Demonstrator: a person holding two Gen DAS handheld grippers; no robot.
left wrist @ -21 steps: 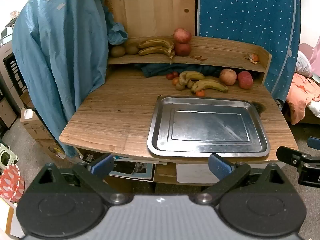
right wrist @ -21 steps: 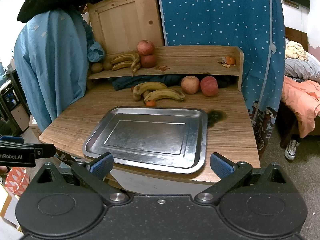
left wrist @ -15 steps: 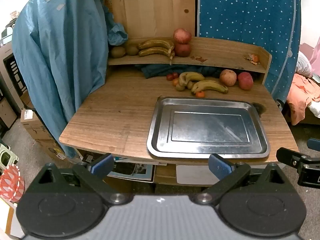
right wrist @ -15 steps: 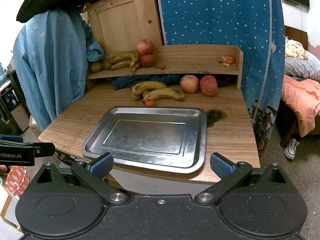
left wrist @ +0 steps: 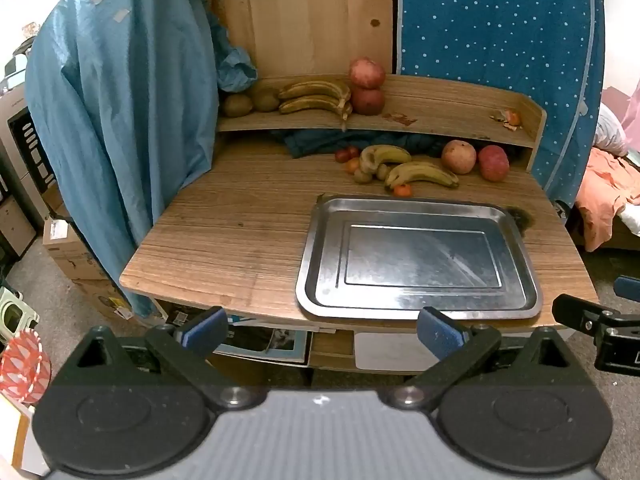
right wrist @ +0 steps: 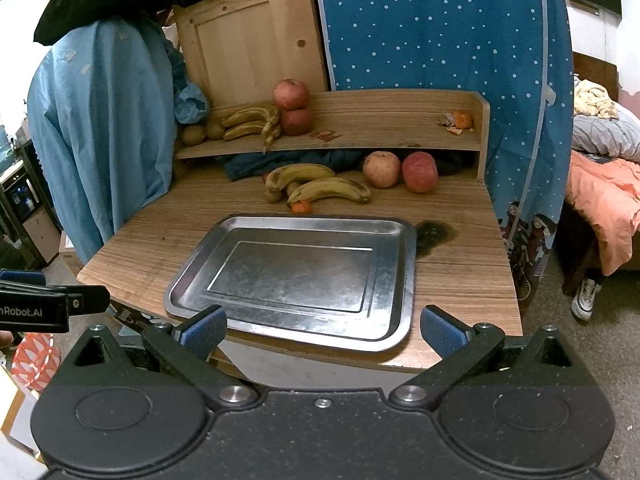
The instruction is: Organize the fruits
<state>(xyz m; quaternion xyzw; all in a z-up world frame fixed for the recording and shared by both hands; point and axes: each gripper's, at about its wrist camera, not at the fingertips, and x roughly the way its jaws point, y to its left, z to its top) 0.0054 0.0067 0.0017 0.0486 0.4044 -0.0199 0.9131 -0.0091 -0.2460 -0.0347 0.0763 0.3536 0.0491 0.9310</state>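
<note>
An empty steel tray (left wrist: pixel 416 216) (right wrist: pixel 400 236) lies on the wooden table near its front edge. Behind it sit two yellow bananas (left wrist: pixel 424 172) (right wrist: pixel 328 190), a small orange (left wrist: pixel 402 190) (right wrist: pixel 301 207), two apples (left wrist: pixel 459 157) (right wrist: pixel 382 169) and small red fruits (left wrist: pixel 346 154). The shelf above carries brown bananas (left wrist: pixel 316 96) (right wrist: pixel 250 120), two stacked apples (left wrist: pixel 367 86) (right wrist: pixel 292 94) and kiwis (left wrist: pixel 237 105) (right wrist: pixel 194 134). My left gripper (left wrist: pixel 320 330) and right gripper (right wrist: pixel 323 327) both hover open, short of the table's front edge, holding nothing.
A light blue cloth (left wrist: pixel 120 120) hangs over the table's left side. A dotted blue curtain (right wrist: pixel 440 24) stands behind the shelf. Orange peel (right wrist: pixel 458 122) lies at the shelf's right end. A dark stain (right wrist: pixel 434 234) marks the table right of the tray. A bed (right wrist: pixel 600 184) is at right.
Both grippers have drawn very slightly back from the table; the scene sits a little lower and farther. Nothing on the table or shelf has moved.
</note>
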